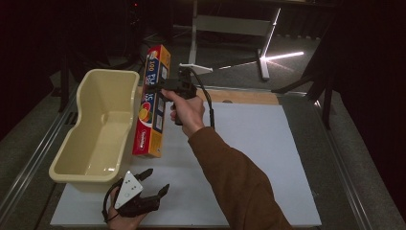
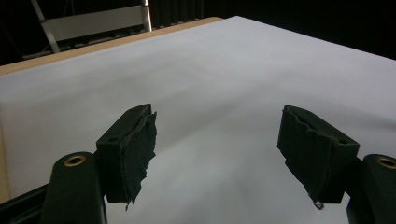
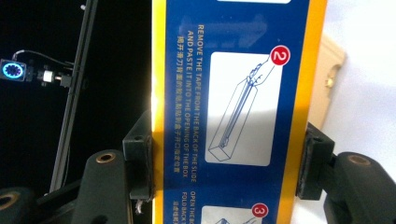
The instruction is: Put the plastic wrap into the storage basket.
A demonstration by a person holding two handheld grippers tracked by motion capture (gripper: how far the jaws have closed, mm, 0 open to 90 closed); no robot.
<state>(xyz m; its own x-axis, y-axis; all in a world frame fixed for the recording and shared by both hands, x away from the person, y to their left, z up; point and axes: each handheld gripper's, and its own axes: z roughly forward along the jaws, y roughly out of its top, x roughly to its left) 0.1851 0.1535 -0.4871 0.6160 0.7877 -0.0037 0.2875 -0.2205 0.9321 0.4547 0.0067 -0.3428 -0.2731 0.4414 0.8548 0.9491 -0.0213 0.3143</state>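
Note:
A long red, orange and blue wrap box (image 1: 153, 103) is held off the white table sheet (image 1: 258, 158), tilted, beside the cream tub (image 1: 103, 127). My right gripper (image 1: 160, 87) is shut on its upper part; in the right gripper view both pads press the edges of the box (image 3: 233, 112), whose blue side carries printed instructions. My left gripper (image 1: 155, 181) rests at the near left of the sheet, open, with nothing between its fingers (image 2: 133, 149) over the bare sheet (image 2: 219, 93).
The cream tub stands at the left edge of the table and holds nothing I can see. A wooden table edge (image 1: 249, 97) runs along the back. Beyond it are metal stand legs (image 1: 263, 62) on a dark floor.

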